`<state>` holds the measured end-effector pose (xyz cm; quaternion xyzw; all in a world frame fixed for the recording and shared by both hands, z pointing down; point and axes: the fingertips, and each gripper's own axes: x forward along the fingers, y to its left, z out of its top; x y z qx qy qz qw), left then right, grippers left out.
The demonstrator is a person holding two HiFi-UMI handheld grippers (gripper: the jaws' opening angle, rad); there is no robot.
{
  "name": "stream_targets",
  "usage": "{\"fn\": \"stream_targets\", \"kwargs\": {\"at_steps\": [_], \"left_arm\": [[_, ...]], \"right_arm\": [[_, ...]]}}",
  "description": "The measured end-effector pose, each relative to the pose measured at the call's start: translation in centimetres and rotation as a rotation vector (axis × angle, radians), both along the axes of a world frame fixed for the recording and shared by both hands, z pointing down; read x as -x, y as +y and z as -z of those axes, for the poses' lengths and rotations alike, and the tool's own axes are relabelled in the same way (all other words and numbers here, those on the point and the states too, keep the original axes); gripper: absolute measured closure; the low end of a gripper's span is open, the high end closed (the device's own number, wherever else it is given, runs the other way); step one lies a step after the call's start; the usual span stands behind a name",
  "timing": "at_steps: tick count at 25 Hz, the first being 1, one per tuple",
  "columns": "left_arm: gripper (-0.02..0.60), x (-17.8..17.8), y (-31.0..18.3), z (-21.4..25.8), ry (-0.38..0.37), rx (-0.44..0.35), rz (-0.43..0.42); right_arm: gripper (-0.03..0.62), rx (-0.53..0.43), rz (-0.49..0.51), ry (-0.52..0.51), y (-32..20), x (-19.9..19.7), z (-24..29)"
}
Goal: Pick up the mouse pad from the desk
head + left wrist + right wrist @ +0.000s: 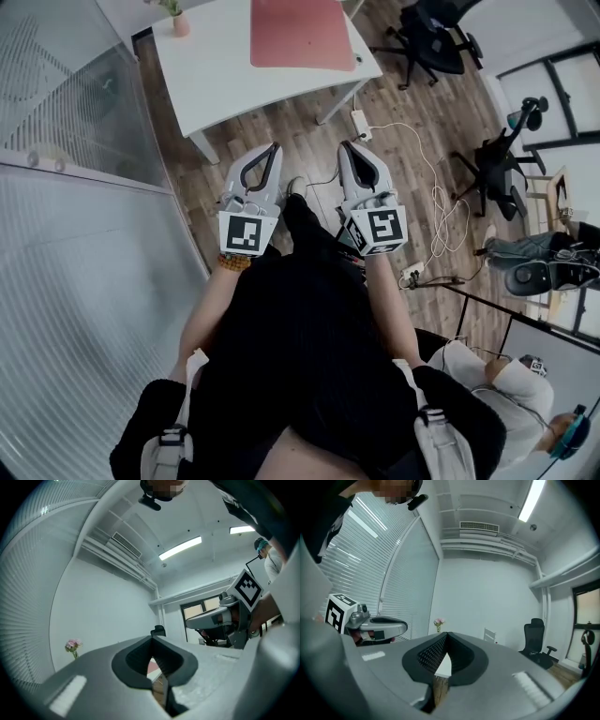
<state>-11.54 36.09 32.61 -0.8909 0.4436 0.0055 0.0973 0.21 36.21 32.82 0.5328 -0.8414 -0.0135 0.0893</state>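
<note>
A pink mouse pad (pixel 300 33) lies flat on the white desk (pixel 216 70) at the top of the head view. Both grippers hang over the wood floor, short of the desk's near edge and well apart from the pad. My left gripper (pixel 276 146) is shut and empty, its tips meeting. Beside it, my right gripper (pixel 344 146) is also shut with nothing in it. In the left gripper view a pink sliver of the mouse pad (pixel 152 667) shows through the gap under the left gripper's (pixel 152 639) tips. The right gripper (pixel 446 634) frames a bit of desk (pixel 444 666).
A small vase with flowers (pixel 178 21) stands at the desk's far left. A ribbed glass partition (pixel 75 122) runs along the left. Black office chairs (pixel 431 42) (pixel 502 169), a power strip (pixel 361 122) and white cables (pixel 441 206) lie to the right. Another person (pixel 511 384) sits at lower right.
</note>
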Motion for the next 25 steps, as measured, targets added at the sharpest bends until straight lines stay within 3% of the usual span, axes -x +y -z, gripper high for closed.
{"fn": "stream_targets", "kwargs": {"at_steps": [9,19,25], "left_arm": [[0.581,-3.0,-5.3,-1.7,-0.082,0.031,0.007],[0.581,-10.3,-14.6,-2.2,-0.202,0.057,-0.027],[0.581,-14.1,-19.2,-2.7,-0.255,0.091,-0.004]], "right_arm": [[0.568,0.034,-0.017,-0.039,-6.5,-5.4,-2.1],[0.568,0.066,-0.007,-0.054,-16.7,-13.4,-3.6],[0.568,0.104,0.03,-0.088,-22.2,-17.2,-4.5]]}}
